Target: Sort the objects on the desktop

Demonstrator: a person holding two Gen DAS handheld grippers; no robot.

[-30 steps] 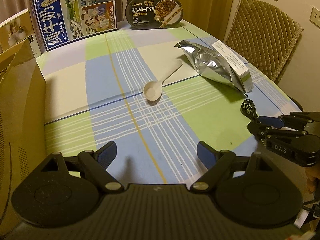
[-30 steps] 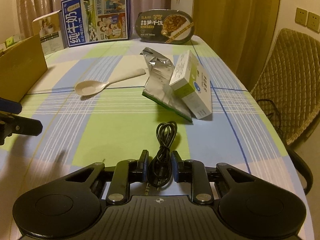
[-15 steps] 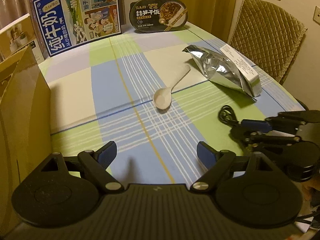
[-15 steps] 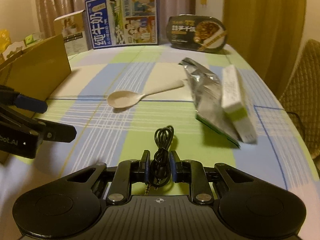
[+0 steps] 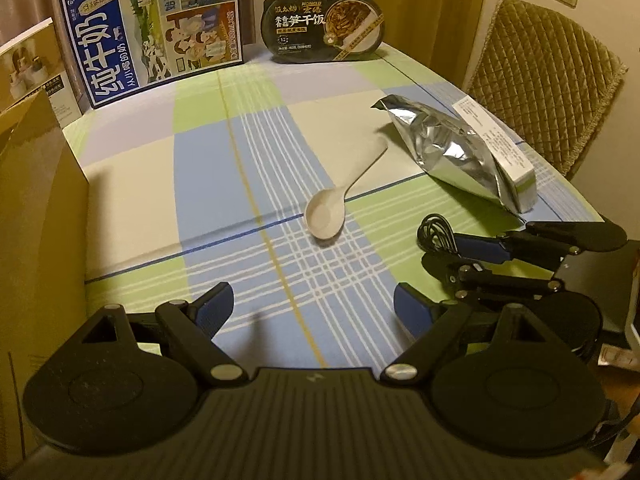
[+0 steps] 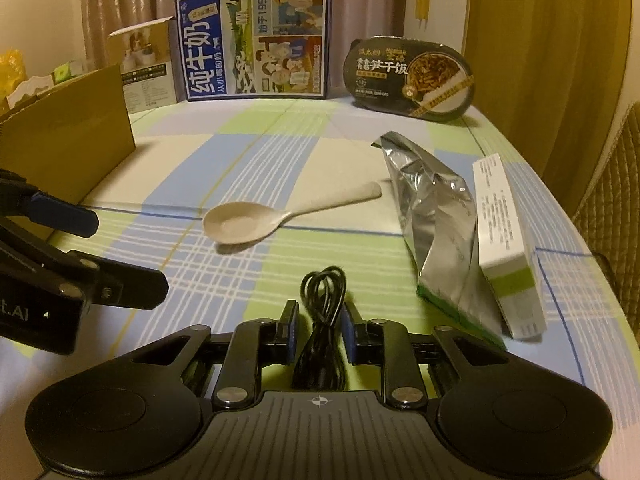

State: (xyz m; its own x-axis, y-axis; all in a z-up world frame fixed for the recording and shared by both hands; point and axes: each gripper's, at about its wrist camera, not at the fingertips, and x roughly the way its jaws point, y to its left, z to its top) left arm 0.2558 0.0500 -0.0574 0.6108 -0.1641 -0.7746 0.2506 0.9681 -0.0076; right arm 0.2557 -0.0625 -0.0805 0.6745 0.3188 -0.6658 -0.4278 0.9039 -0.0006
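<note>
A coiled black cable (image 6: 324, 292) sits between the pads of my right gripper (image 6: 320, 332), whose jaws are closing and pinch it. In the left wrist view the same gripper (image 5: 440, 248) hovers low over the checked tablecloth with the cable (image 5: 434, 232) sticking out of its tips. My left gripper (image 5: 312, 298) stands open with nothing in it, just left of the right one. A cream plastic spoon (image 5: 326, 214) lies ahead of both. A silver foil bag (image 5: 444, 152) and a white carton (image 5: 496, 148) lean together at the right.
An open cardboard box (image 5: 36, 220) stands along the left edge of the table. A blue milk carton (image 5: 156, 28) and a black instant rice bowl (image 5: 324, 26) are propped at the far end. A quilted chair (image 5: 540, 80) stands beyond the right edge.
My right gripper has carried the cable leftward, closer to the left gripper, and its jaws have narrowed on it. The left gripper has edged a little nearer the spoon.
</note>
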